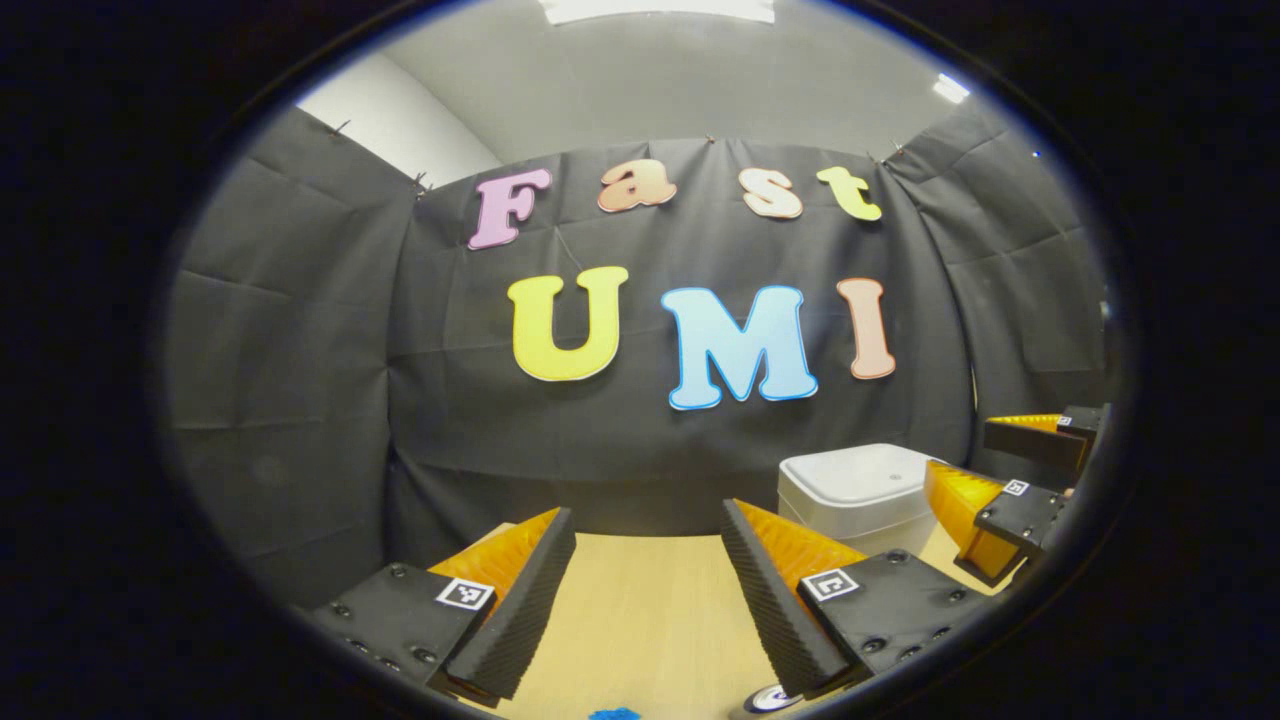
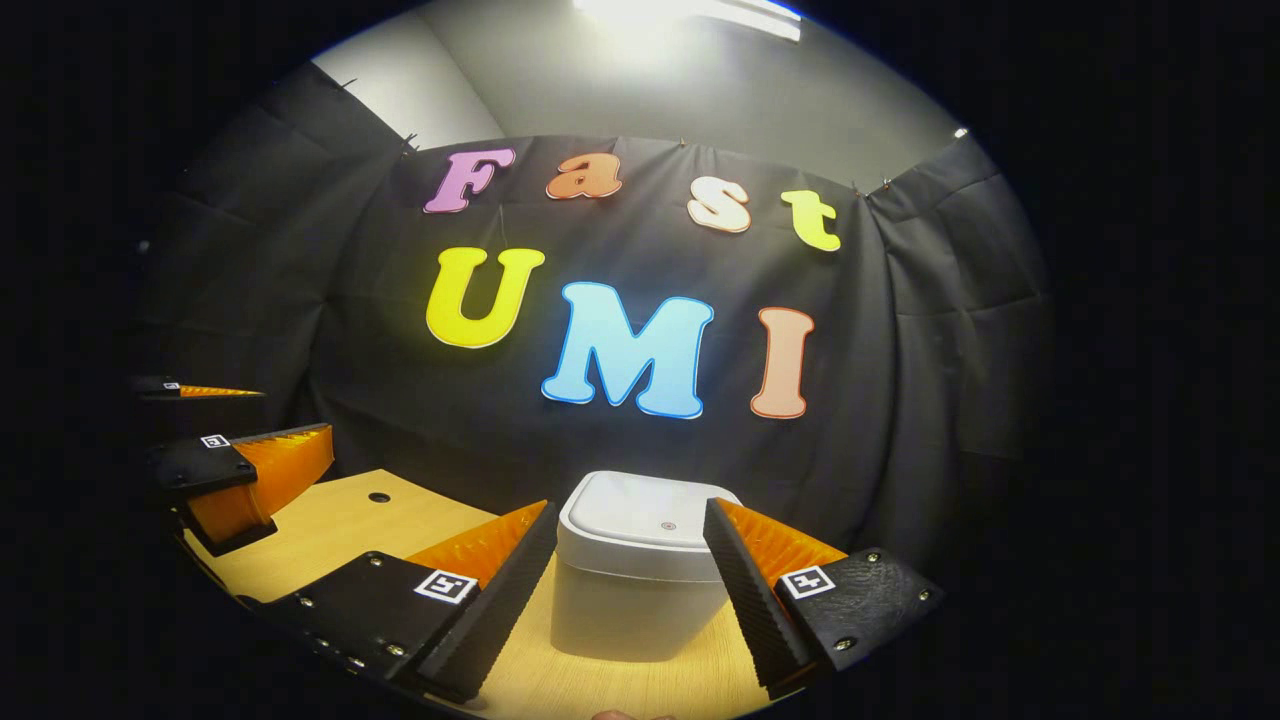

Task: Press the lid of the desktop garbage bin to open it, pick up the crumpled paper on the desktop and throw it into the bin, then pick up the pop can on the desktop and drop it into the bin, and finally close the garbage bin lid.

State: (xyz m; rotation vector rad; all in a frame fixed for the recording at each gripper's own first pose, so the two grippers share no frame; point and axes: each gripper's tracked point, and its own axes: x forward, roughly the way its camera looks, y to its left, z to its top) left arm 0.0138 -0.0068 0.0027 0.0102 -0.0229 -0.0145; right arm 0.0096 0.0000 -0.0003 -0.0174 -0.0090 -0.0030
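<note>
Both jaws apart: right gripper [image 2: 630,570] just before the closed garbage bin [image 2: 645,580], left gripper [image 1: 650,590] off to the bin's left.

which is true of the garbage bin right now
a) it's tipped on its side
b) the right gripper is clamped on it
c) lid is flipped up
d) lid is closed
d: in the right gripper view the garbage bin stands upright on the desktop with its lid lying flat on top, and the right gripper is open in front of it, fingers not pressing on it.
</note>
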